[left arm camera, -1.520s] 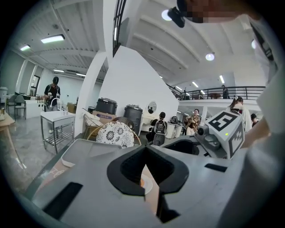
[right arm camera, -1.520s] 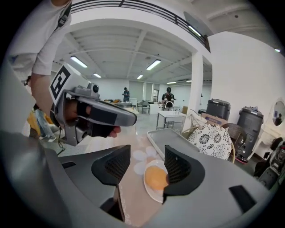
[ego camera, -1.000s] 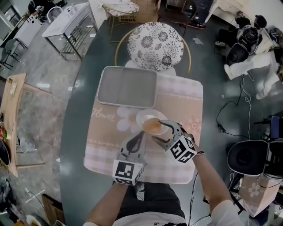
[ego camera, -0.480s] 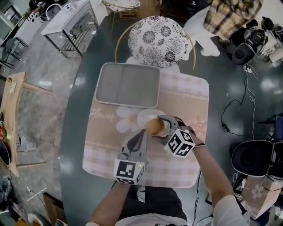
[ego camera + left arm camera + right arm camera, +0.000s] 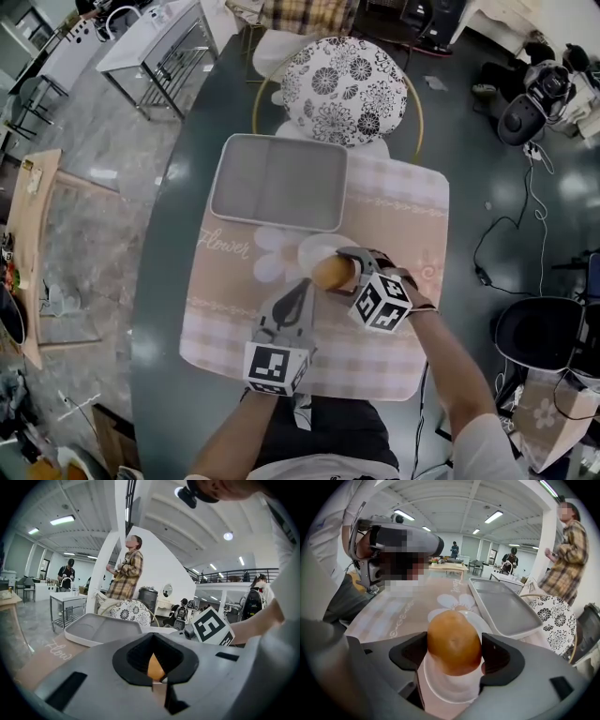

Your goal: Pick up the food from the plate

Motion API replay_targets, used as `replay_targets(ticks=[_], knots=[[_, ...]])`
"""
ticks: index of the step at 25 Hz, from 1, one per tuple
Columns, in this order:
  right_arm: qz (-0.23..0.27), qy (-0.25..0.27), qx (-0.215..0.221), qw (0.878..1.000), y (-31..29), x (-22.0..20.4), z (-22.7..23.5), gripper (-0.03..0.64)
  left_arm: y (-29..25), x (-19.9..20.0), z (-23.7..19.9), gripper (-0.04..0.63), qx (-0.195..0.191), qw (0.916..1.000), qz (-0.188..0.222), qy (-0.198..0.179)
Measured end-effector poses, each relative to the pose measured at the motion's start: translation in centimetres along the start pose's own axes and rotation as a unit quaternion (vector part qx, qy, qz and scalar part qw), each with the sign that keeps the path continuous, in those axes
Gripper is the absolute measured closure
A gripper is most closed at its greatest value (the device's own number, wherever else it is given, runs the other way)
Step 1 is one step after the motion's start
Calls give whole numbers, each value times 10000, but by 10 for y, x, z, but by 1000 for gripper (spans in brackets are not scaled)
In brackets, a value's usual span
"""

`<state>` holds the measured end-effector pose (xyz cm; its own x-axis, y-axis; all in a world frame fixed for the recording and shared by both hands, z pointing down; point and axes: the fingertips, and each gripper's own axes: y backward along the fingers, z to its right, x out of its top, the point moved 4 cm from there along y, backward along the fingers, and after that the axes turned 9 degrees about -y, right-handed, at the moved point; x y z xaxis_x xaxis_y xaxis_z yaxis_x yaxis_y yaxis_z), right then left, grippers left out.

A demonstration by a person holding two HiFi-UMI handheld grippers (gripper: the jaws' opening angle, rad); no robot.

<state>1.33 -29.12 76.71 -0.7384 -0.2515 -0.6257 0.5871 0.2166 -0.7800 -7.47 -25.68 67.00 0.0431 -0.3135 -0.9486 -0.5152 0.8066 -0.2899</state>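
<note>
A round golden-brown piece of food (image 5: 453,641) sits between the two pads of my right gripper (image 5: 453,654), which touch its sides while the jaws are opening. It hangs just over a small white plate (image 5: 445,688). In the head view the food (image 5: 330,272) covers the near part of the plate (image 5: 314,246), with the right gripper (image 5: 343,274) around it. My left gripper (image 5: 298,289) rests on the pink placemat (image 5: 225,281) just left of the plate, jaws shut and empty. Through the left gripper (image 5: 157,680) a sliver of the food (image 5: 155,666) shows.
A grey two-part tray (image 5: 278,182) lies on the placemat beyond the plate. A chair with a flowered cushion (image 5: 347,80) stands at the table's far side. A person in a plaid shirt (image 5: 562,564) stands behind it. Table edges curve away left and right.
The food lay flat on the plate with the right jaws spread around it; now it stands taller between the pads, slightly raised. The left gripper has stayed put.
</note>
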Motion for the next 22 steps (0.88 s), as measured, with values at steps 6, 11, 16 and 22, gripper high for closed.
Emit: replay_targets(ticks=[6,11,16,22], knots=[[390,-475,-86,9981,24,13,-6,272,12,14,2,589,9,10000,2,-41],[781,-913,-169,9926,55,30,-16,272,28,35,11,589,-40,10000,10,-84],[1321,-1443,-307,9802,93,57,-26,272,46,66,19,589,-68,9998,92,-149],[1773,-1847,-530,9652,141,87,-44,272,81,104,26,589,-54,9996,153,-226]])
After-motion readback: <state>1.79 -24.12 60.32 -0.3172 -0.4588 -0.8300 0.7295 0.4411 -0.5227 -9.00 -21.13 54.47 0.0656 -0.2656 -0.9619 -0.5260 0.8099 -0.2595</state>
